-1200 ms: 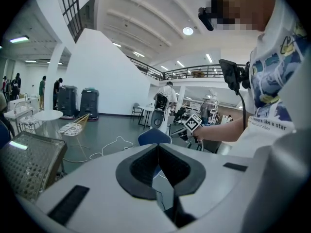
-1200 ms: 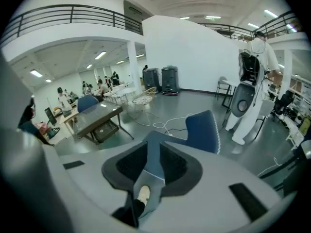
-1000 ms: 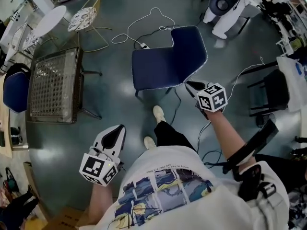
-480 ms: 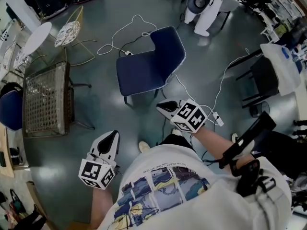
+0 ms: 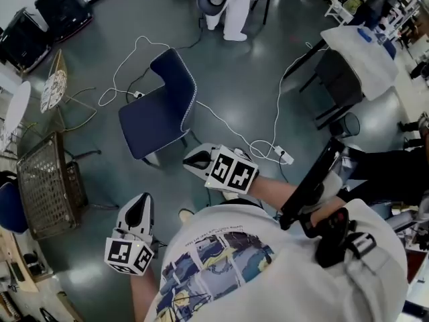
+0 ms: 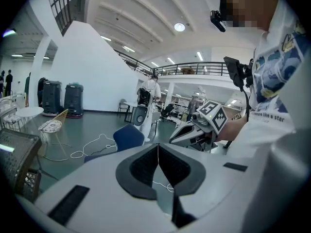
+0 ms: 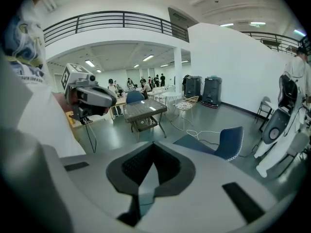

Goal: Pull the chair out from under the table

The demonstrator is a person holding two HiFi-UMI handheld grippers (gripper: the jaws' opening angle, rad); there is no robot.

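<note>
Blue chair (image 5: pixel 157 113) stands free on floor (image 5: pixel 255 66), near right claw (image 5: pixel 190 158), not touching; left claw (image 5: pixel 138 205) farther. Both clenched, empty. White cable (image 5: pixel 224 125) alongside.

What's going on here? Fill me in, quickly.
A person holds a hand-held gripper in each hand. The blue chair stands free in the open, well apart from the wicker-topped table, so the pull-out looks done. The right hand-held gripper is near the chair without touching it, shut and empty. The left hand-held gripper is by the person's side, also shut on nothing.
</note>
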